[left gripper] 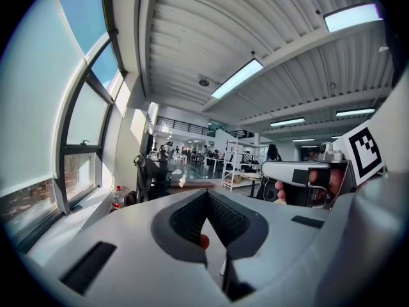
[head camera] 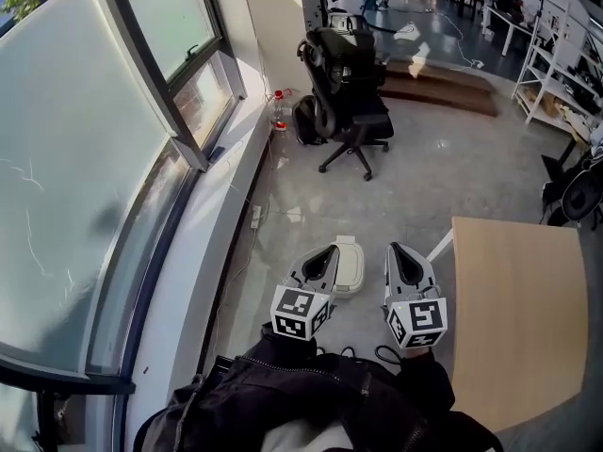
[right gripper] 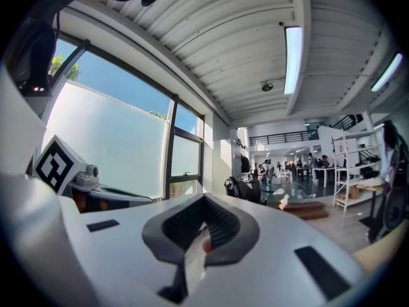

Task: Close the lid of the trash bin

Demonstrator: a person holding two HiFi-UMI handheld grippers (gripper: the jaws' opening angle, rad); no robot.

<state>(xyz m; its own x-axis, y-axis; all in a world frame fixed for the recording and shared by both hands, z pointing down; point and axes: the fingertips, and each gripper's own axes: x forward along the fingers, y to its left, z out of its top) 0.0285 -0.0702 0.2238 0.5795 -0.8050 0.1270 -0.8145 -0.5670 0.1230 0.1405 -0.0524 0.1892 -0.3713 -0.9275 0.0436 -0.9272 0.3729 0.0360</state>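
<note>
Room: open hall with a pale polished floor [head camera: 443, 177], a glazed wall [head camera: 94, 158] along my left, a black office chair [head camera: 349, 102] ahead and a wooden table [head camera: 518, 318] at my right.
Trash bin [head camera: 350, 269]: small and cream-coloured, standing on the floor just beyond the grippers, apart from the table. From above I see a rounded rectangular top with a small tab at its far edge. The left gripper covers its near-left corner. I cannot tell from this steep angle whether the lid sits fully down.
Left gripper [head camera: 327, 252]: held above the floor, overlapping the bin in the head view. Its own view shows the jaws drawn to a narrow slit with nothing between them.
Right gripper [head camera: 399, 252]: beside the left one, just right of the bin. Its jaws are likewise drawn close, and I see nothing gripped.
Gripper views: both look out level across the hall, toward the chair and the ceiling.
</note>
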